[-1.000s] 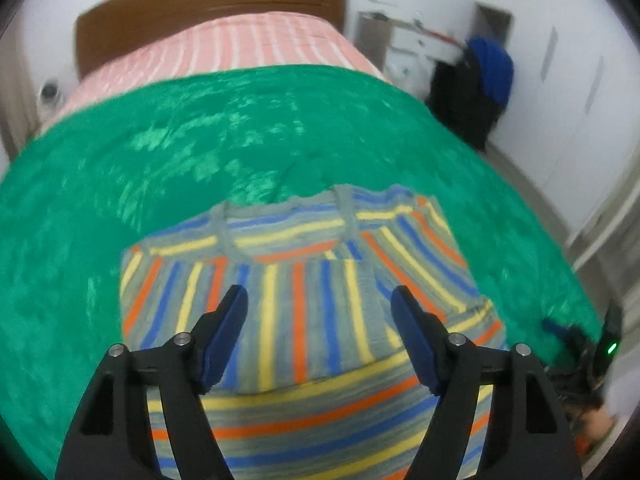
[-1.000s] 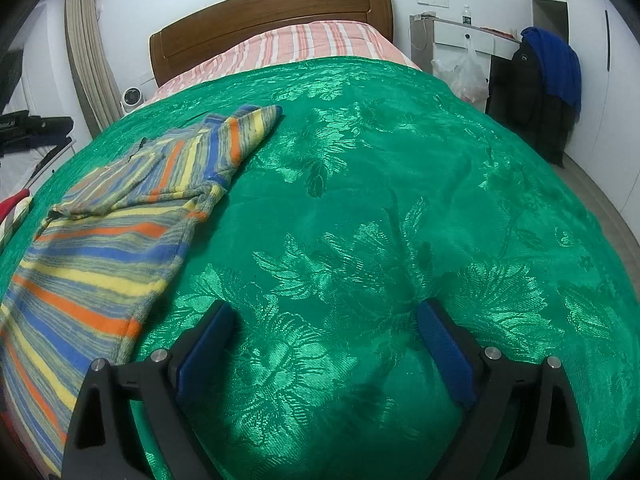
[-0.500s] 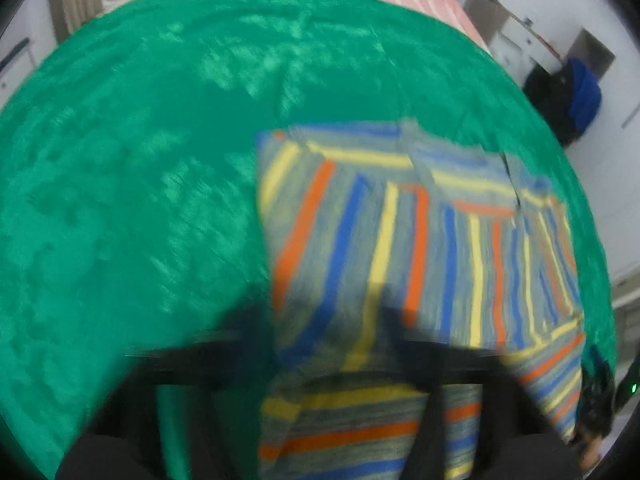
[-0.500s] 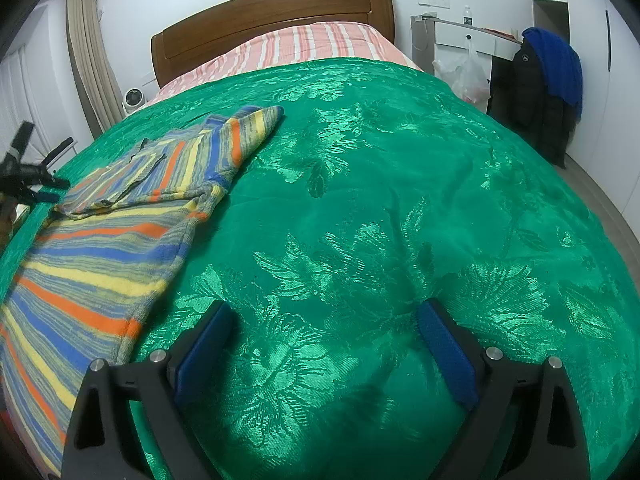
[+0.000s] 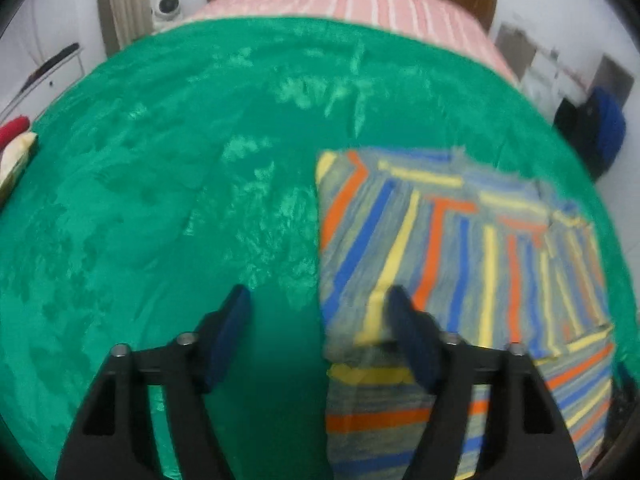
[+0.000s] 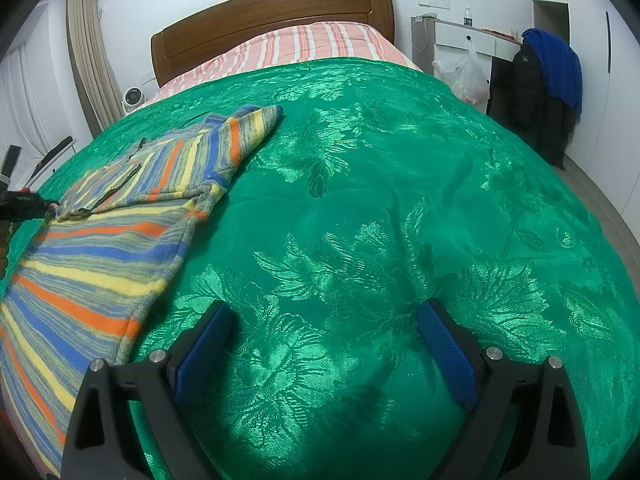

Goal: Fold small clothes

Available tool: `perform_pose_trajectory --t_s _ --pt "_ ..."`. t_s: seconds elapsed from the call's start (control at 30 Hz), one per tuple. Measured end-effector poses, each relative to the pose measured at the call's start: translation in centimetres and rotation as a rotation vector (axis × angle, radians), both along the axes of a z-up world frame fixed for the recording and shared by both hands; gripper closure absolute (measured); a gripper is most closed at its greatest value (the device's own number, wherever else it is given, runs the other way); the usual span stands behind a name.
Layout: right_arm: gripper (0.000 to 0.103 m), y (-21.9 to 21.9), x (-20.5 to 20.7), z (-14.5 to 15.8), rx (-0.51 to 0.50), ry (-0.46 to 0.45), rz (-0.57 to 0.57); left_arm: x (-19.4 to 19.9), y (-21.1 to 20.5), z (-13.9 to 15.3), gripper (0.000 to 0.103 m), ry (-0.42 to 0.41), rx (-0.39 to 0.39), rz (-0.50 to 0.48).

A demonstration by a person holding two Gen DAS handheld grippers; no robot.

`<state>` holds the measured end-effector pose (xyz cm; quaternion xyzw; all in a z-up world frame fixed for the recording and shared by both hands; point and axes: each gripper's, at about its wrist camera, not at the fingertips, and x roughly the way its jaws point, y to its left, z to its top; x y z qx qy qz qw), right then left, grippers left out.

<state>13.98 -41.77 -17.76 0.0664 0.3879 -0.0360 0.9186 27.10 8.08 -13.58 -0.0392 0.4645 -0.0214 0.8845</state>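
Striped knit garment (image 5: 460, 248) (grey with orange, blue, yellow bands), sleeves folded inward, flat on the green bedspread (image 5: 180, 200)

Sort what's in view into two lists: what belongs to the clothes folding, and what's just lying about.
Belongs to the job:
- striped knitted garment in grey, blue, yellow and orange, sleeve folded over it
- left tongs, opening, garment edge between the jaws
- right tongs, open over the shiny green patterned bedspread

Lying about:
- blue cloth over dark jacket
- white plastic bag
- small white fan
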Motion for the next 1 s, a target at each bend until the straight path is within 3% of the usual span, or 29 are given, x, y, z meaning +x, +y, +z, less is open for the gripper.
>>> perform_pose_trajectory --t_s 0.07,0.1,0.17,0.23,0.3,0.37,0.43,0.57,0.67,1.0 --pt "0.009 0.0 0.0 0.0 0.001 0.0 0.0 0.1 -0.4 -1.7 0.054 0.079 0.114 -0.032" --pt "0.009 0.0 0.0 0.0 0.0 0.0 0.0 -0.4 -0.5 -2.6 0.054 0.095 0.154 -0.077" --pt "0.009 0.0 0.0 0.0 0.0 0.001 0.0 -0.9 0.2 -1.8 0.054 0.065 0.197 -0.074" --pt "0.009 0.0 0.0 0.0 -0.001 0.0 0.0 -1.6 1.4 -1.5 0.053 0.074 0.18 -0.05" --pt "0.009 0.0 0.0 0.0 0.0 0.0 0.0 -3.3 2.8 -1.3 0.049 0.076 0.165 -0.028" --pt "0.009 0.0 0.0 0.0 0.0 0.0 0.0 -5.2 4.0 -1.1 0.03 0.061 0.132 -0.02" --pt "0.009 0.0 0.0 0.0 0.0 0.0 0.0 -7.9 5.3 -1.1 0.018 0.032 0.111 0.008" --pt "0.009 0.0 0.0 0.0 0.0 0.001 0.0 -11.3 8.1 -2.2 0.006 -0.026 0.077 0.072" --pt "0.009 0.0 0.0 0.0 -0.001 0.0 -0.001 -12.7 10.0 -3.5 0.0 -0.071 0.069 0.129" --pt "0.009 -0.1 -0.3 0.1 0.007 -0.008 0.001 -13.5 10.2 -4.7 0.0 -0.21 0.04 0.118"
